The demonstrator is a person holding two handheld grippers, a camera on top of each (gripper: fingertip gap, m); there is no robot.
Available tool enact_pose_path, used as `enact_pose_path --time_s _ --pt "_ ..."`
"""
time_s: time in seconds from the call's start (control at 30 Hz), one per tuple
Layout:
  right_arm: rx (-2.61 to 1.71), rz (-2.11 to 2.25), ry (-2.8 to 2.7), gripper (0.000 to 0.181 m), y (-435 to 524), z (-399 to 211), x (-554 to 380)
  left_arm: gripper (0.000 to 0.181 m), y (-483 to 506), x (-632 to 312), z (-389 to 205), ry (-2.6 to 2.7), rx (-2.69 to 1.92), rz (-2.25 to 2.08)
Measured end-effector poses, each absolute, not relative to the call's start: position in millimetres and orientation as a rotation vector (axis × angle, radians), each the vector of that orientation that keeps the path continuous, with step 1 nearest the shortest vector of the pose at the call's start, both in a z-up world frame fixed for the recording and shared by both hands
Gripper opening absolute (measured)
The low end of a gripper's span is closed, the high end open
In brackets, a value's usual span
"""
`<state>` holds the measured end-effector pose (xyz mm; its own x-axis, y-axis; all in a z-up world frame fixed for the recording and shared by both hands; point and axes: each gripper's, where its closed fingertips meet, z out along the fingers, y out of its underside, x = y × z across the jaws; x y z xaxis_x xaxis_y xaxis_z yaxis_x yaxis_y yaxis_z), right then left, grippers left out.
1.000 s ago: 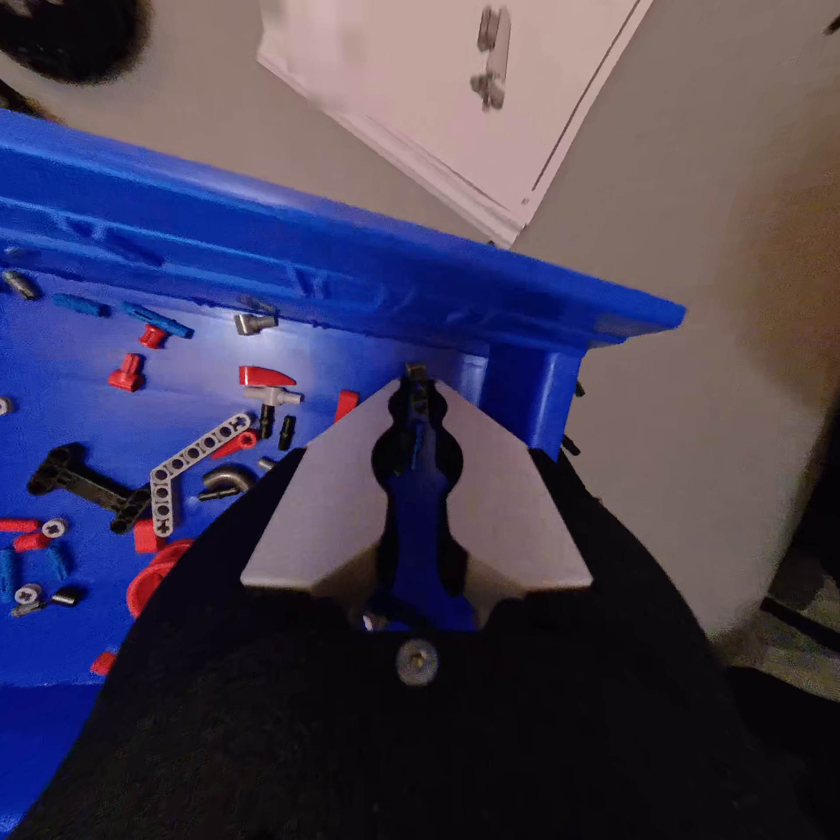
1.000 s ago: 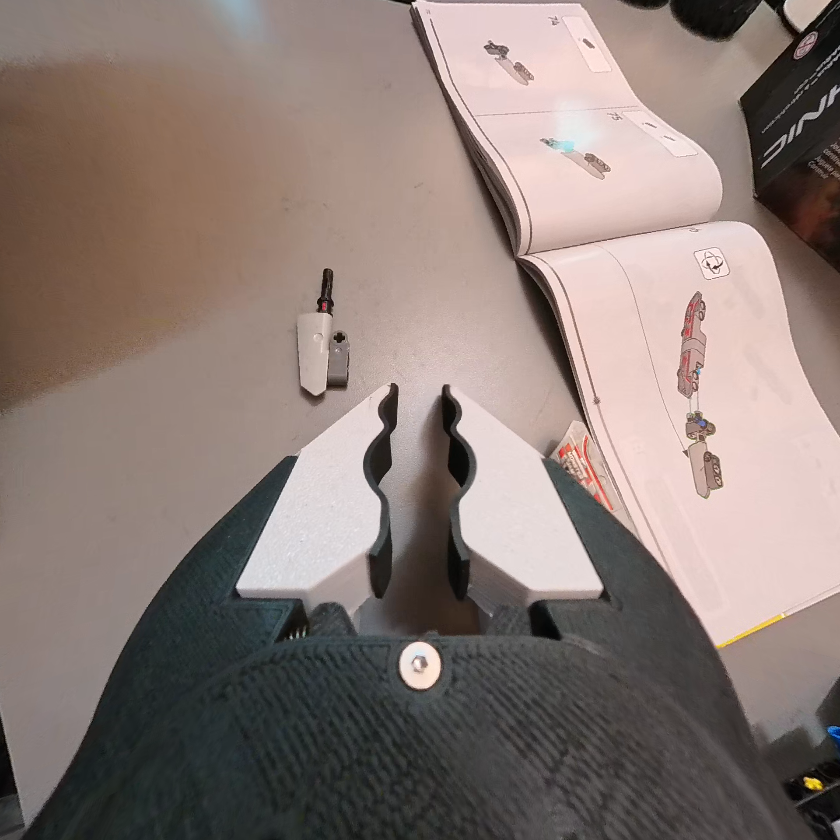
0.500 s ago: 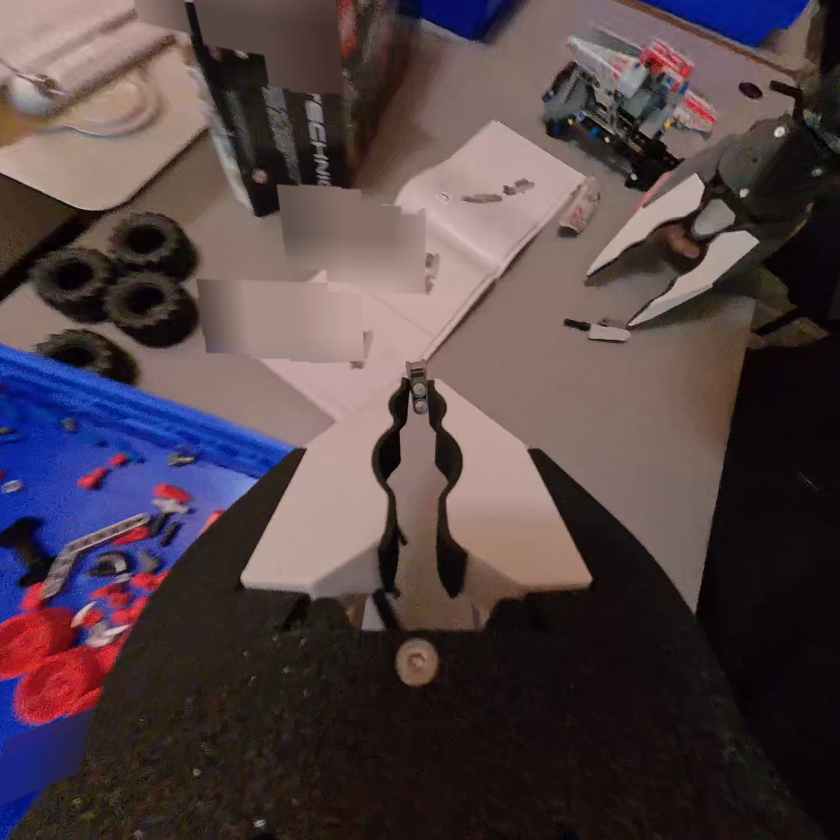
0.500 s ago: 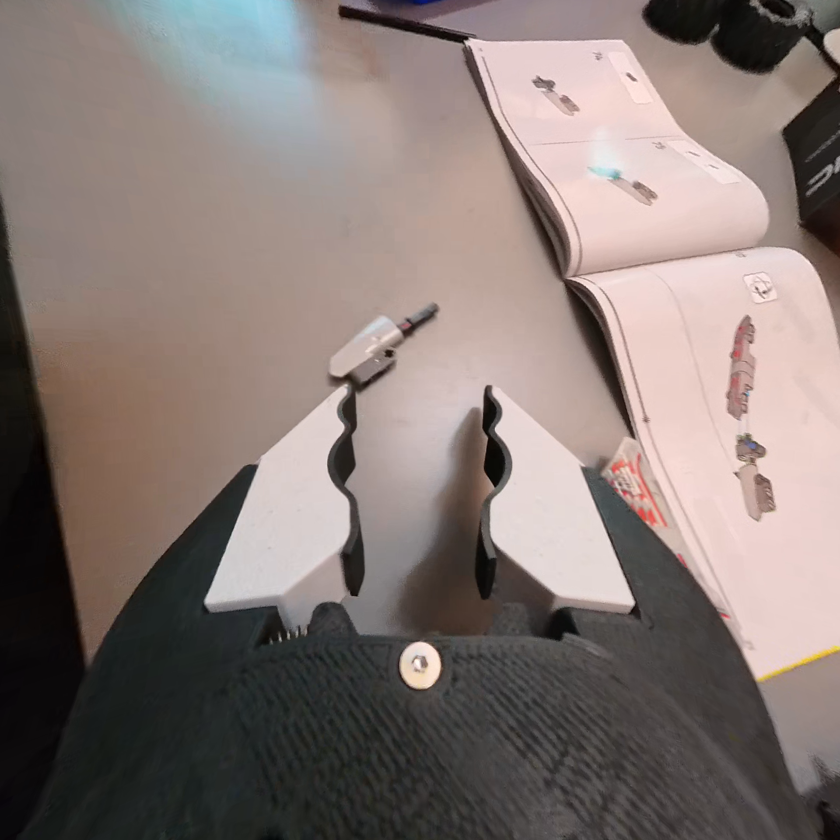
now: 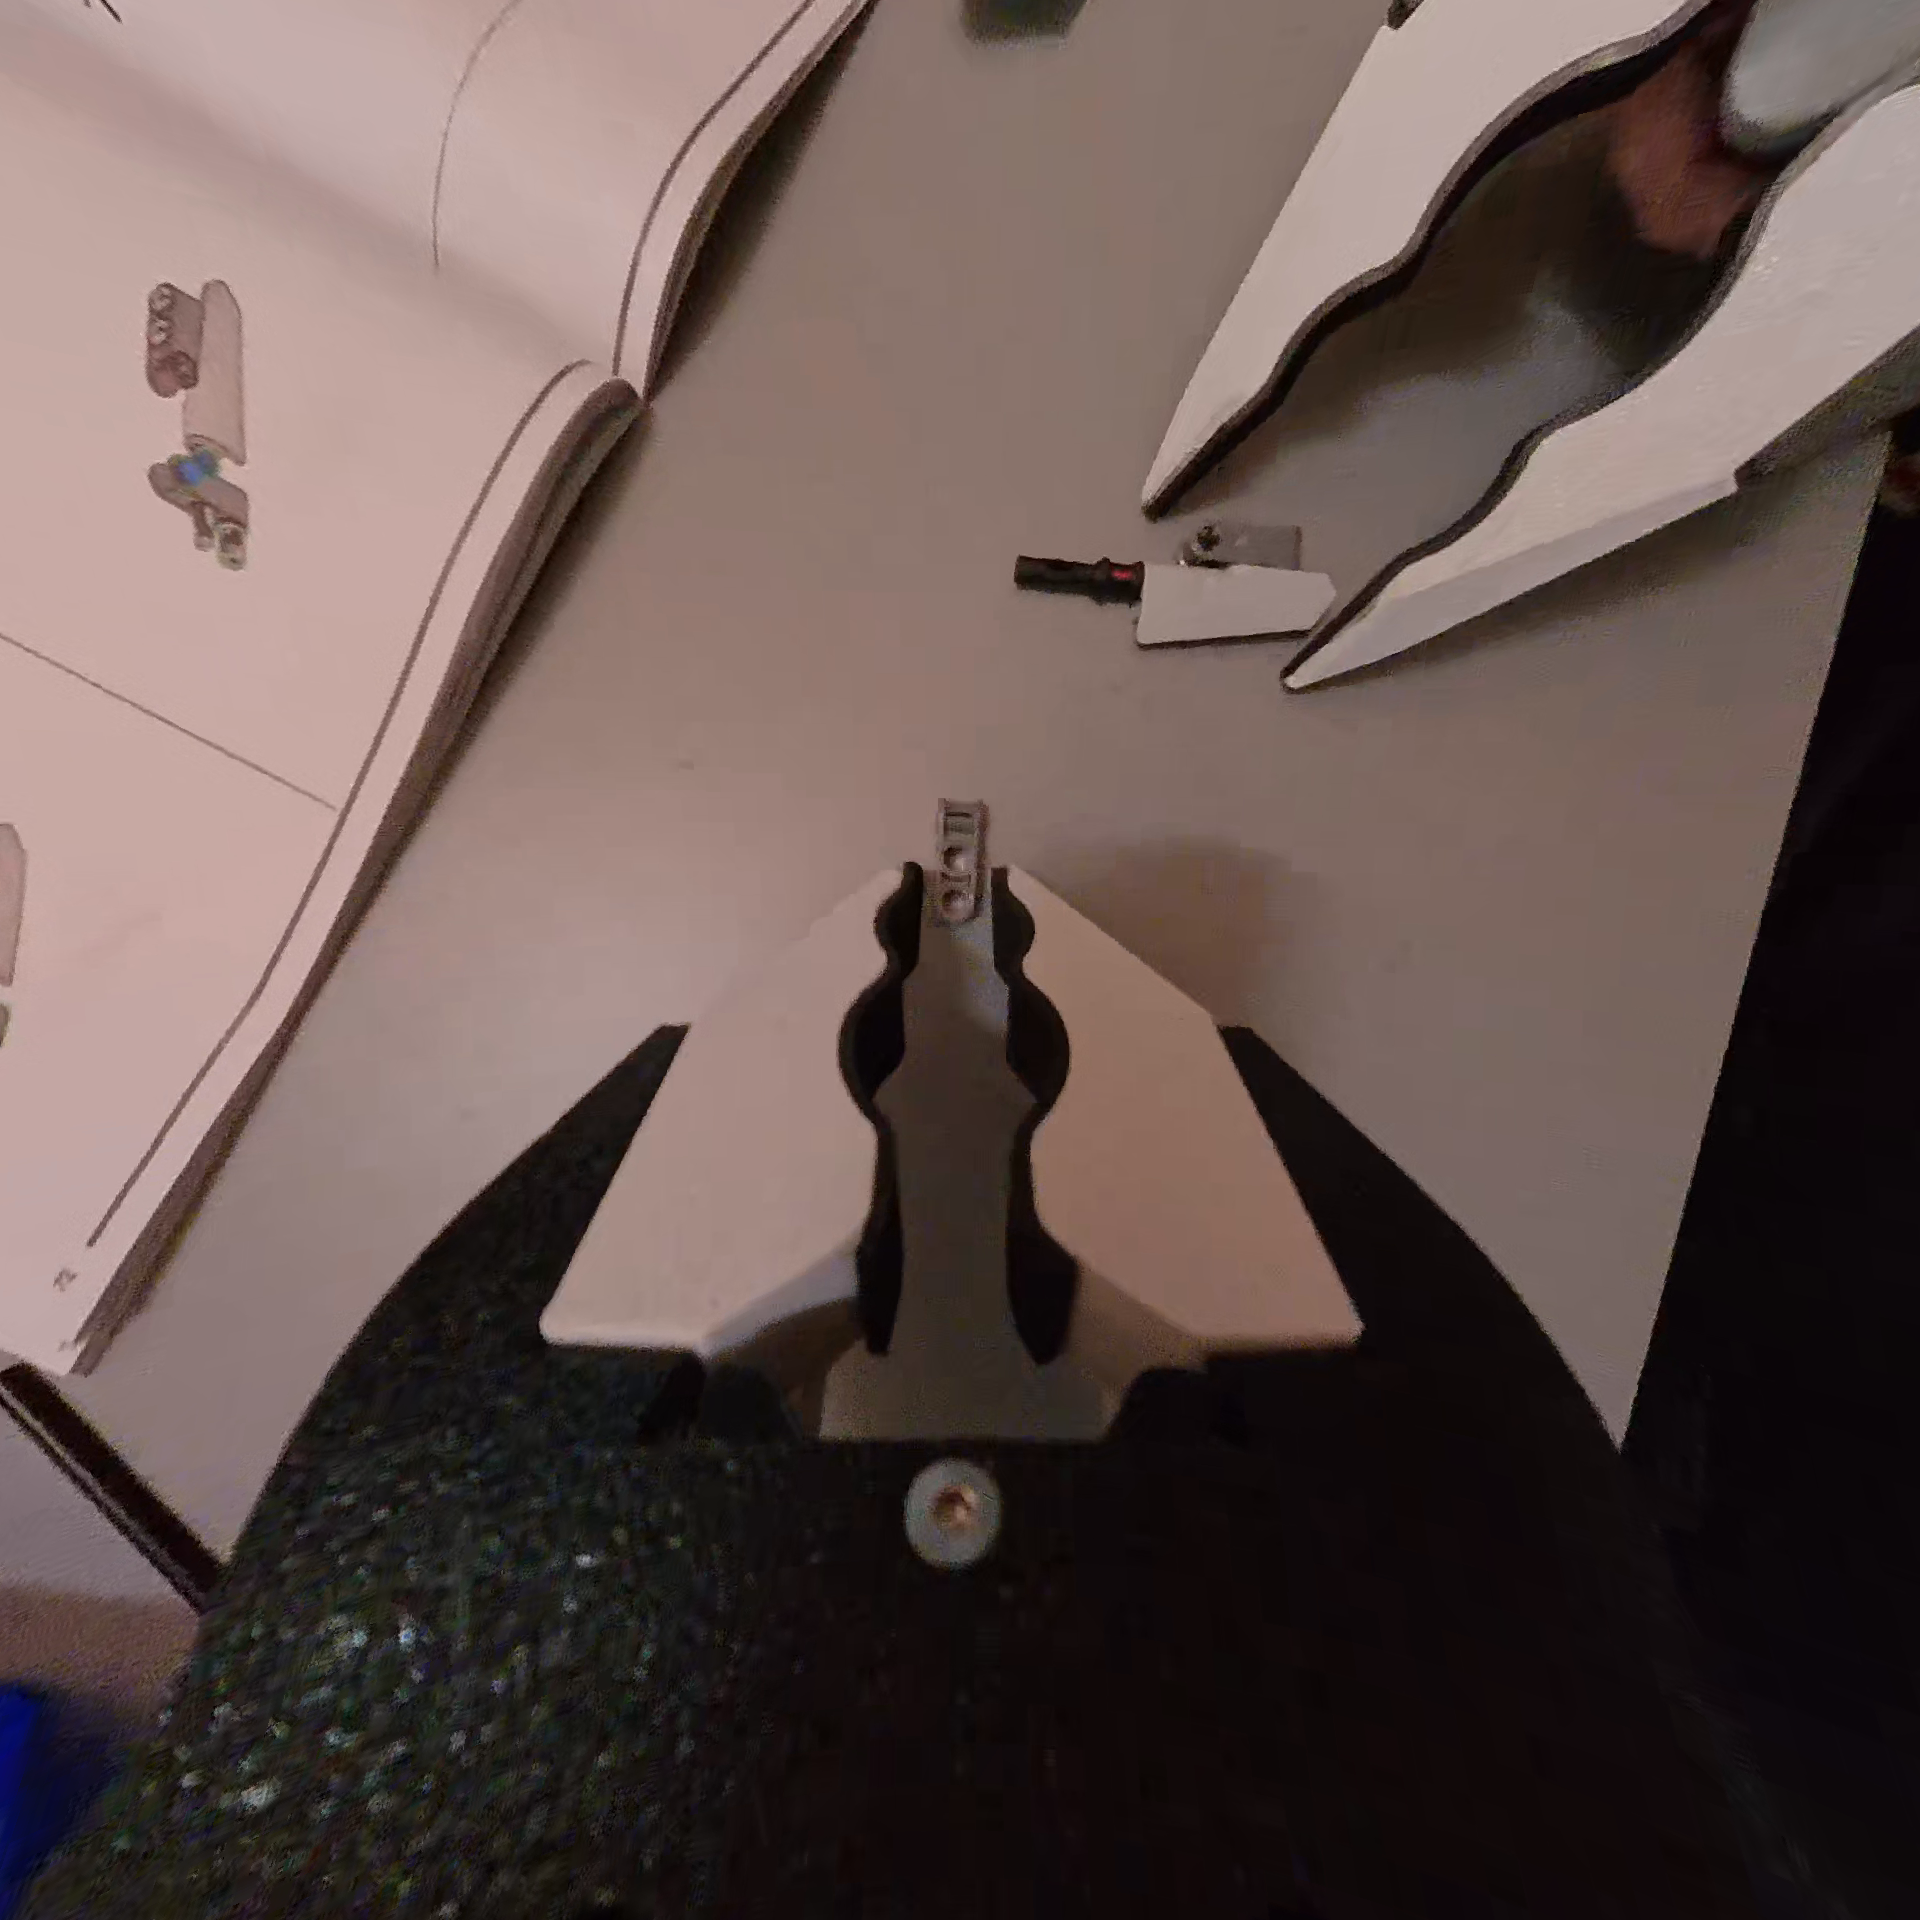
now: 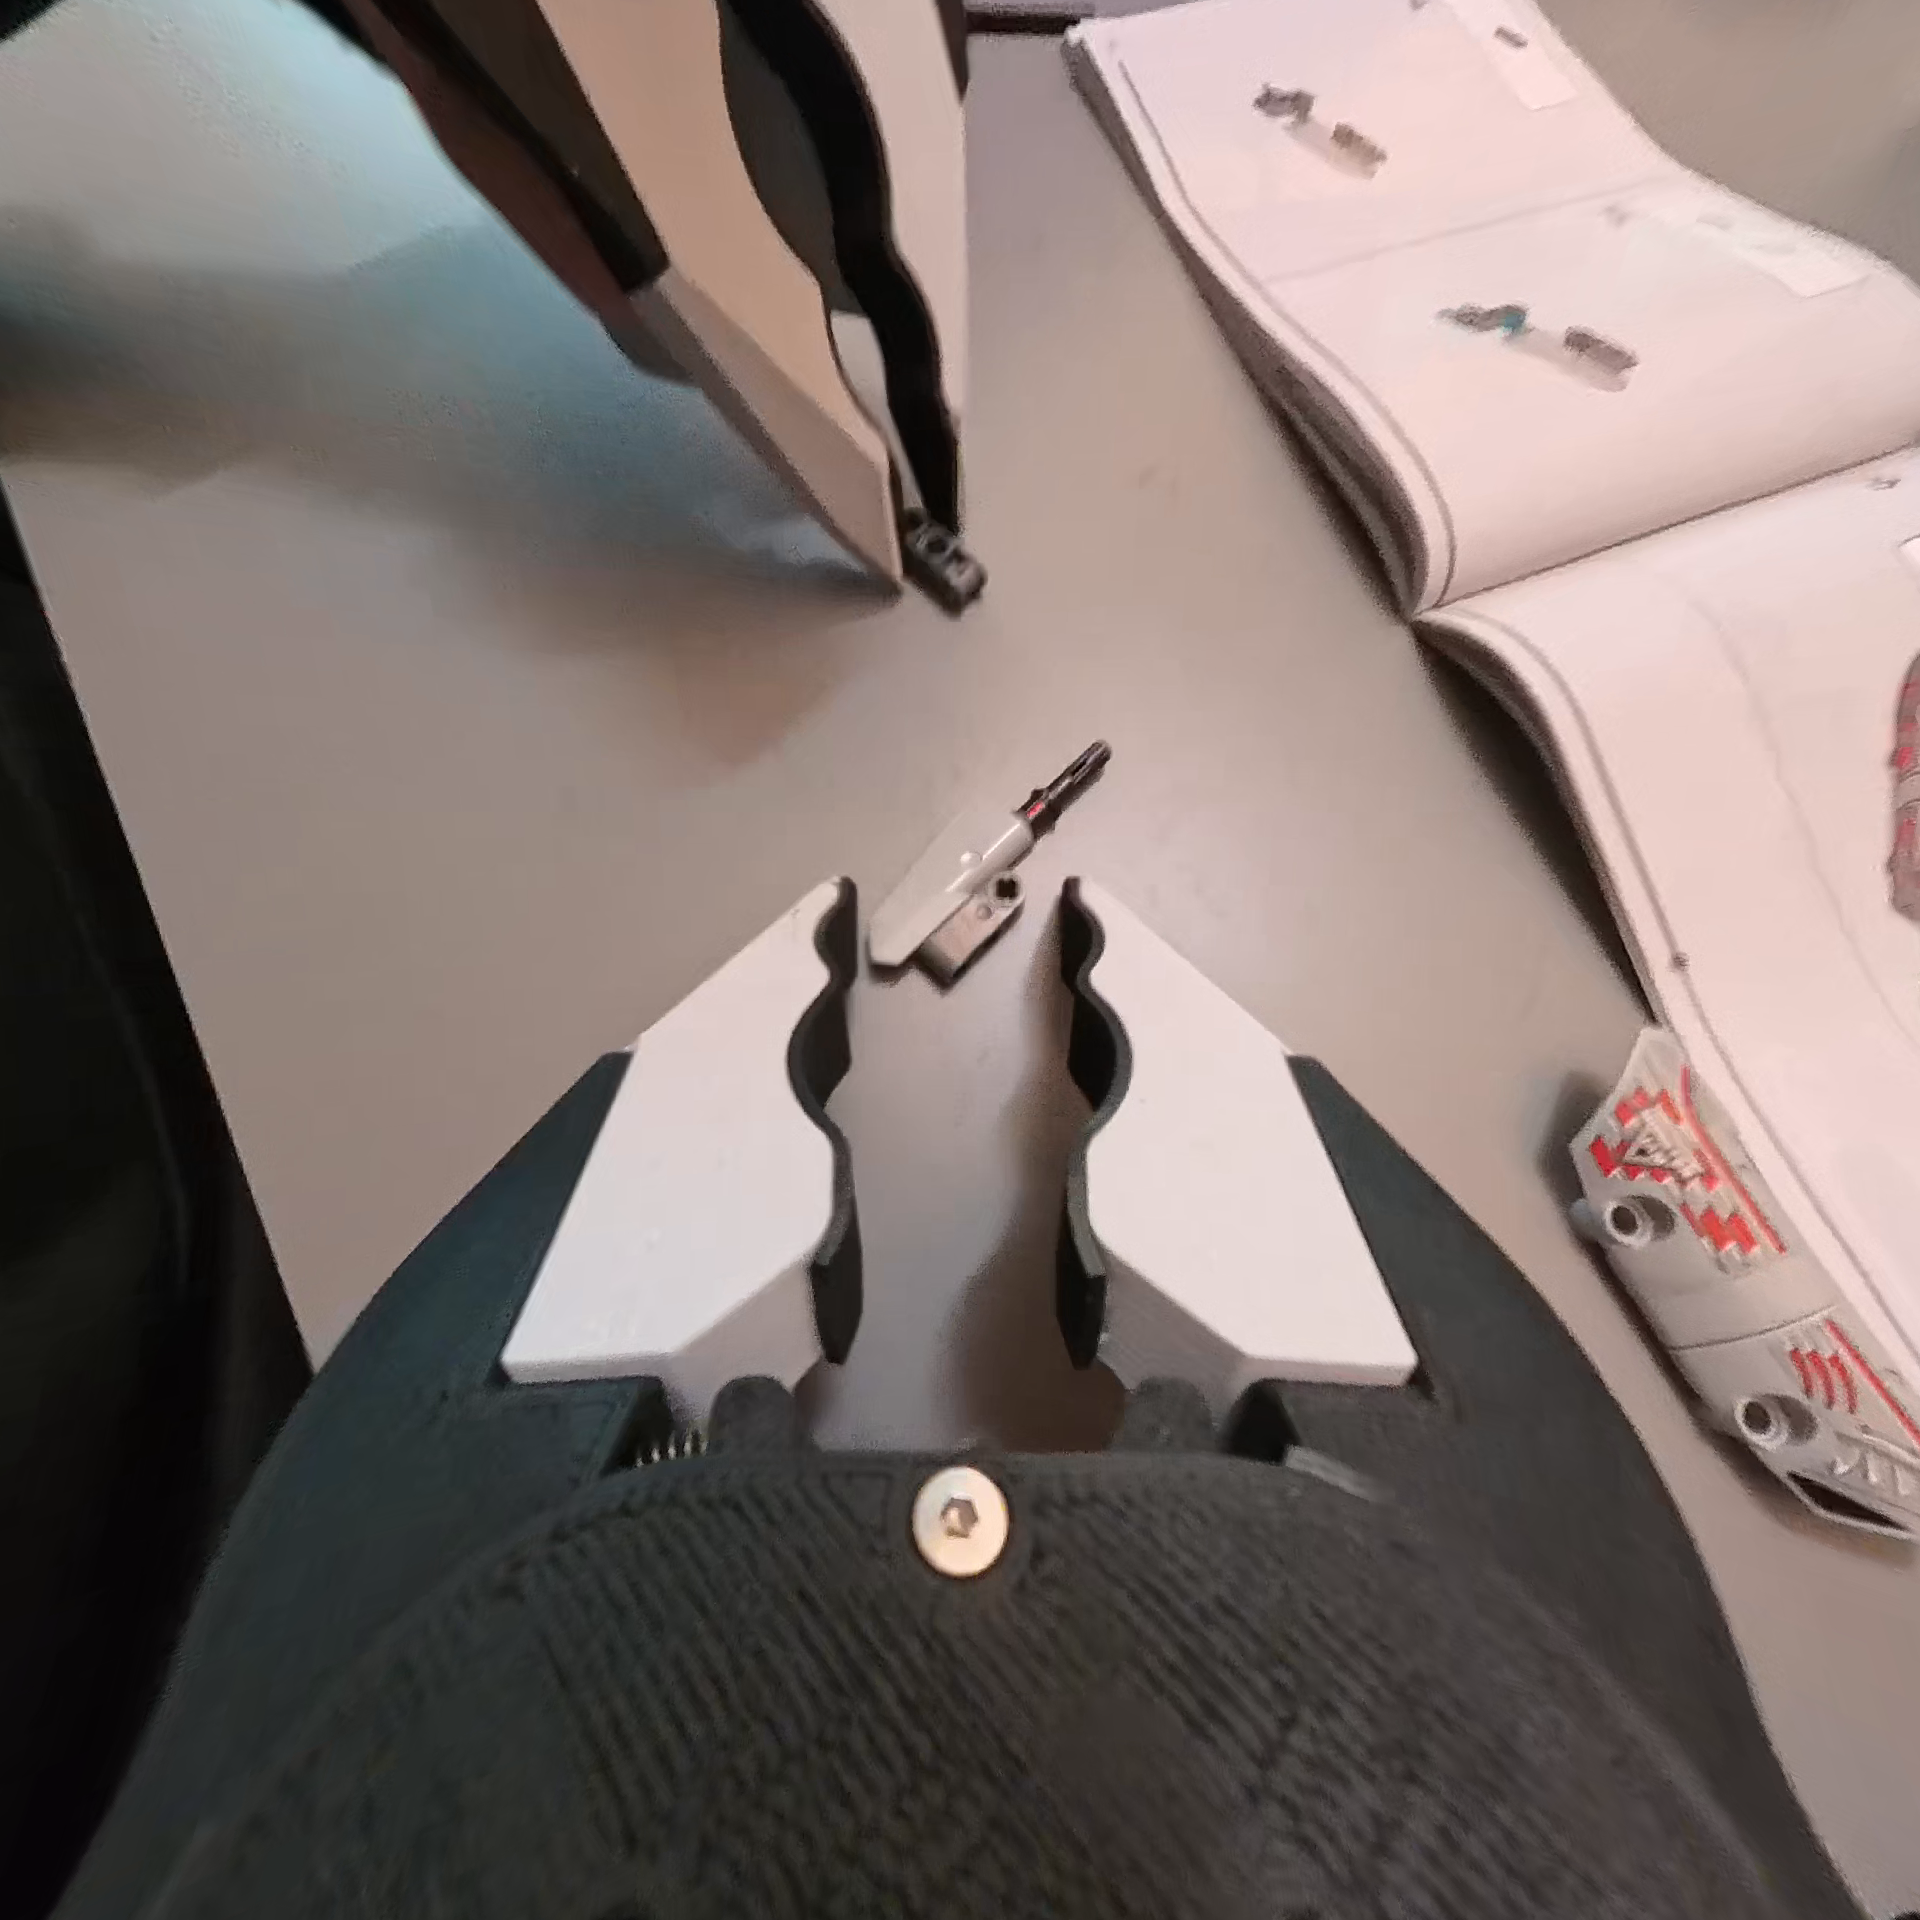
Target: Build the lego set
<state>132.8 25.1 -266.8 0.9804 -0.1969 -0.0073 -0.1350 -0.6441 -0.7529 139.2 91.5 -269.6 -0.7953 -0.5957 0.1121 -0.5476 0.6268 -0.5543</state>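
My left gripper (image 5: 958,878) is shut on a small grey connector piece (image 5: 958,862) and holds it just above the grey table. The same gripper (image 6: 928,540) and the connector piece (image 6: 943,556) show in the right wrist view. A small sub-assembly (image 6: 951,902) lies on the table: a white wedge panel, a grey connector and a black axle with a red mark. My right gripper (image 6: 956,899) is open, its tips around the near end of that sub-assembly. In the left wrist view the sub-assembly (image 5: 1216,597) lies between the right gripper's tips (image 5: 1221,592).
An open instruction booklet (image 6: 1558,343) lies to the right; it also shows in the left wrist view (image 5: 260,520). A grey panel piece with red stickers (image 6: 1756,1299) lies beside its near page. The table's near edge (image 6: 156,883) runs on the left. One gripper's finger ends stand about 8 cm off the other's.
My left gripper swung from the blue parts tray to the table, carrying the connector close to the sub-assembly. My right gripper opened wider and moved up to the sub-assembly, which now lies between its tips.
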Motion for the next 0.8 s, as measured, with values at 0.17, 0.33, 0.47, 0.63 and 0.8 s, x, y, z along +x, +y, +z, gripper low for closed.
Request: enact_pose_path --time_s 0.17,0.33,0.47,0.63,0.8 --pt "-2.295 -0.149 0.054 0.027 26.2 -265.1 133.1 0.013 99.7 133.3 -266.0 2.725 -0.977 -0.846" --pt "-2.298 -0.137 -0.09 0.03 23.9 -264.3 135.0 0.016 99.3 134.9 -268.8 2.694 -1.016 -0.837" --pt "-2.322 -0.137 -0.063 0.042 21.1 -263.4 143.2 0.004 94.9 141.7 -270.4 2.647 -1.044 -0.884" --pt "-2.201 -0.107 -0.008 0.039 26.2 -242.1 137.6 0.004 78.5 141.3 -256.8 2.544 -1.37 -1.282" --pt "-1.938 0.032 0.098 0.033 34.4 -204.1 134.7 0.004 63.7 143.2 -200.8 2.18 -1.707 -2.18"
